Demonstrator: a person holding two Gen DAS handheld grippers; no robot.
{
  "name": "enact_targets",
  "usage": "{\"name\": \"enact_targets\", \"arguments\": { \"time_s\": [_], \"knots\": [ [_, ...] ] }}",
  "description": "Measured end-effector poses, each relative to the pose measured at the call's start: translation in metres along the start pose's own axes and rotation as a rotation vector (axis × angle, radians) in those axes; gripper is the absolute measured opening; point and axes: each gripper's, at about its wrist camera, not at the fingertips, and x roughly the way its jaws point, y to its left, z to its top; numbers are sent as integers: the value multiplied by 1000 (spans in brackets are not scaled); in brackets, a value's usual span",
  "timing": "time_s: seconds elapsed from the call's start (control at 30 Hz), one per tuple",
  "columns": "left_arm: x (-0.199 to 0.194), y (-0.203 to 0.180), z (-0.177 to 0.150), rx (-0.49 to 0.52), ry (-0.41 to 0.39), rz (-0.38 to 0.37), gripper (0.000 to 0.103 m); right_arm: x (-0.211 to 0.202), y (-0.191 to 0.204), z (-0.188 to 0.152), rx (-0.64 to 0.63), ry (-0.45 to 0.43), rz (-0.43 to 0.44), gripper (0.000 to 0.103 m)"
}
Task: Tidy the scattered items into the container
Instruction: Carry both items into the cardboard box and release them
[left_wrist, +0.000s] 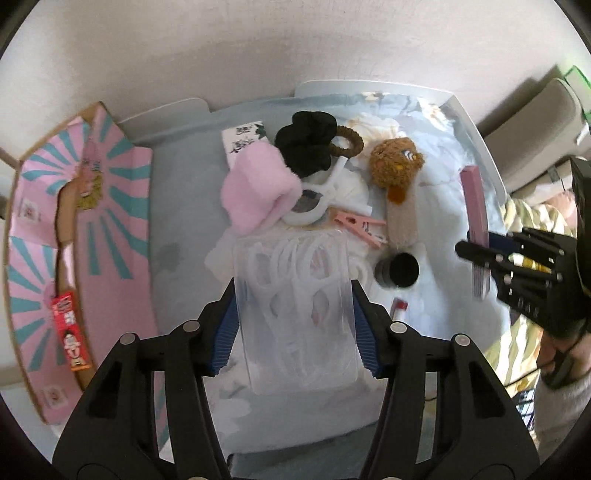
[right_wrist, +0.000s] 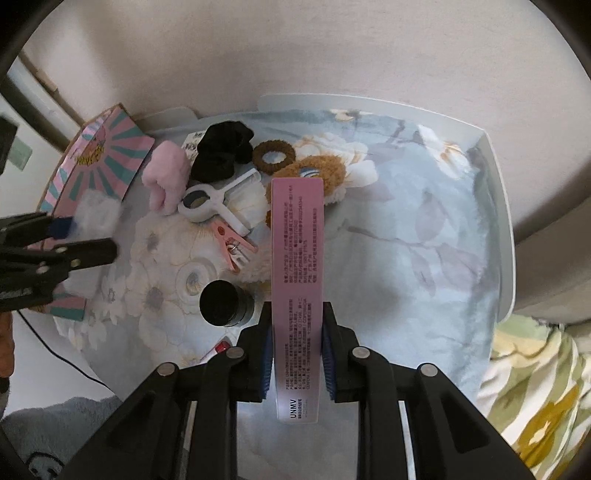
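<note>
Fingers: left gripper (left_wrist: 293, 328) pinching clear plastic box (left_wrist: 295, 314), right gripper (right_wrist: 297, 354) pinching pink box (right_wrist: 297, 280) | surface: floral cloth (right_wrist: 406, 240) by pale wall (right_wrist: 295, 48) | both boxes between blue pads

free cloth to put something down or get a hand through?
Bare: the flowered cloth right of the pink box, out to the white tray rim. A narrower strip lies between the pink carton and the pink fluffy piece. Crowded: the middle, around the black scrunchie, peg and black jar.
</note>
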Motion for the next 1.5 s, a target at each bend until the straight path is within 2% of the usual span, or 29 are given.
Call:
{"name": "enact_targets", "arguments": {
  "time_s": [0.27, 0.4, 0.63, 0.97, 1.27, 1.5],
  "knots": [
    [-31, 27, -14, -15, -26, -20, 51, -32, 19, 7, 52, -55, -27, 21],
    [-45, 47, -22, -36, -54, -10, 51, -40, 37, 15, 38, -80, -48, 21],
    [-67, 88, -33, -88, -112, 23, 51, -45, 69, 28, -12, -96, -31, 21],
    [-83, 149, -46, -212, -149, 81, 51, -27, 140, 59, -126, -115, 88, 21],
    [-89, 193, -65, -318, -151, 133, 51, -18, 195, 86, -257, -127, 131, 21],
    [-91, 217, -89, -383, -152, 147, 51, -6, 229, 99, -324, -105, 175, 21]
  ]
}}
